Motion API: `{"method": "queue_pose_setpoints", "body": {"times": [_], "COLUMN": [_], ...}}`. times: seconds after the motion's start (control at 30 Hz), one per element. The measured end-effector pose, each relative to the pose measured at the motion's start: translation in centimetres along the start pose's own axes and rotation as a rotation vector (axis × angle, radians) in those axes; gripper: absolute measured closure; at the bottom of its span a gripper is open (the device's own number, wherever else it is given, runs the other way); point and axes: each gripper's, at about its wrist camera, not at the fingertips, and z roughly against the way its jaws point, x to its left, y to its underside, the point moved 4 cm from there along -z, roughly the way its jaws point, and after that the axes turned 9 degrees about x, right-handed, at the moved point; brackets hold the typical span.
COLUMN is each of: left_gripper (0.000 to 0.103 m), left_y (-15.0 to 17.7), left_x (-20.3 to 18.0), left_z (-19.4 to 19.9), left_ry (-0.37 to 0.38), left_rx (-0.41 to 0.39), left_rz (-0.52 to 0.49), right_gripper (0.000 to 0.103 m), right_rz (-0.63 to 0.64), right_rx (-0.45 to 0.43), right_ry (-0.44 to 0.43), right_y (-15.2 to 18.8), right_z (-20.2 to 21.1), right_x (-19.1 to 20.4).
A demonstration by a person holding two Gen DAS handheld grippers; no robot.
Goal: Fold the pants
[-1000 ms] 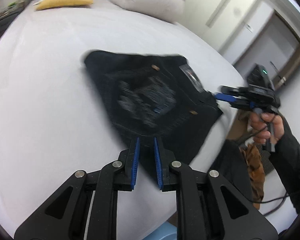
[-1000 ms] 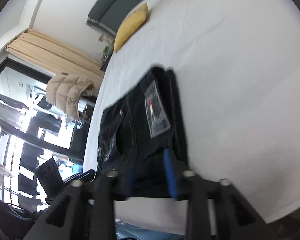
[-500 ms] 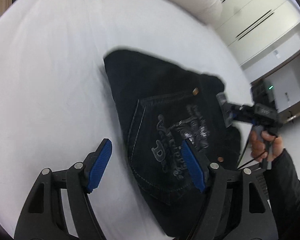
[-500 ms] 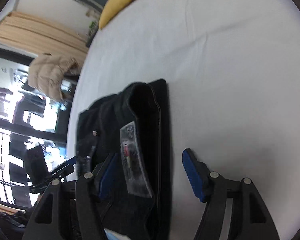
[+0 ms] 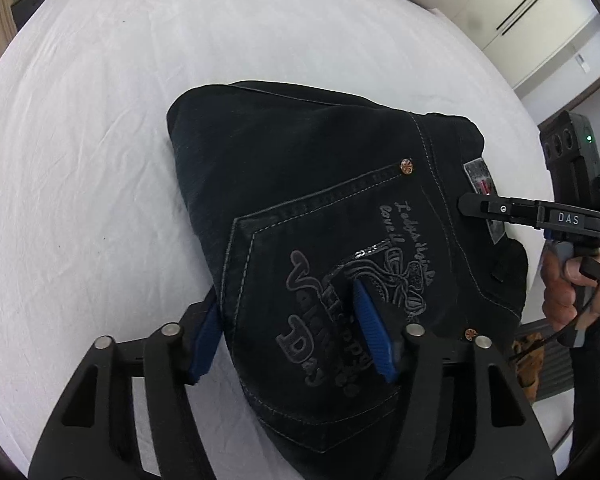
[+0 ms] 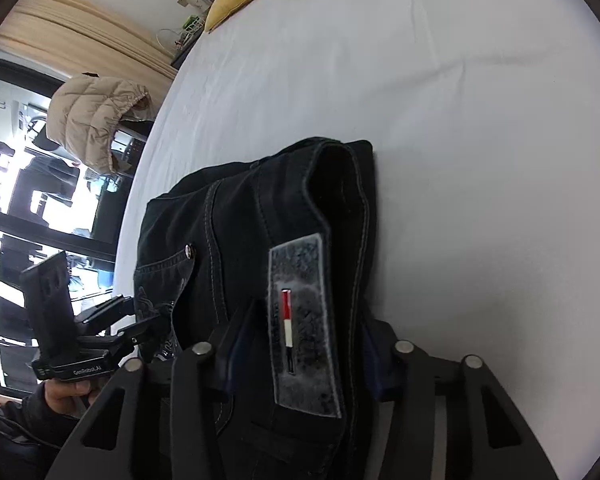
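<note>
Since half a second ago your left tool [image 5: 286,330] and right tool [image 6: 300,344] have slid onto the folded black jeans [image 5: 340,216] on the white bed [image 5: 100,160], jaws spread astride the bundle, gripping nothing; next, probably close and lift.

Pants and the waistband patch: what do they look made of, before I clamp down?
The pants look like black denim: matte, thick folds, contrast stitching, copper-coloured rivets. The waistband patch looks like stiff grey leather or imitation, mottled, with a red-and-white stripe; which one, I cannot tell. The bedsheet looks like plain white woven cotton, finely creased.
</note>
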Motion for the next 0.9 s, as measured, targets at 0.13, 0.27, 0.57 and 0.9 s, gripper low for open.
{"method": "queue_pose_setpoints", "body": {"times": [0.13,0.27,0.57,0.9], "left_gripper": [0.052,0.060,0.073,0.084], "left_y": [-0.3,-0.6,-0.6,-0.3], "left_x": [-0.1,-0.5,-0.3,0.0], "left_z": [-0.1,0.1,0.6,2.0], "left_ry": [-0.001,-0.009,-0.015,-0.005], "left_rx": [0.004,-0.002,-0.011,-0.031], "left_rz": [-0.002,-0.016,-0.024,-0.038], "right_gripper": [0.062,0.069,0.076,0.084], "right_rz": [0.009,0.031,0.063,0.110], "right_rx": [-0.007,-0.020,-0.054,-0.098], "right_ry": [0.029,0.081,0.189,0.302], "right_y": [0.1,0.2,0.5,1.0], "right_z": [0.0,0.2,0.6,1.5], "right_x": [0.2,0.8,2.4,6.0]}}
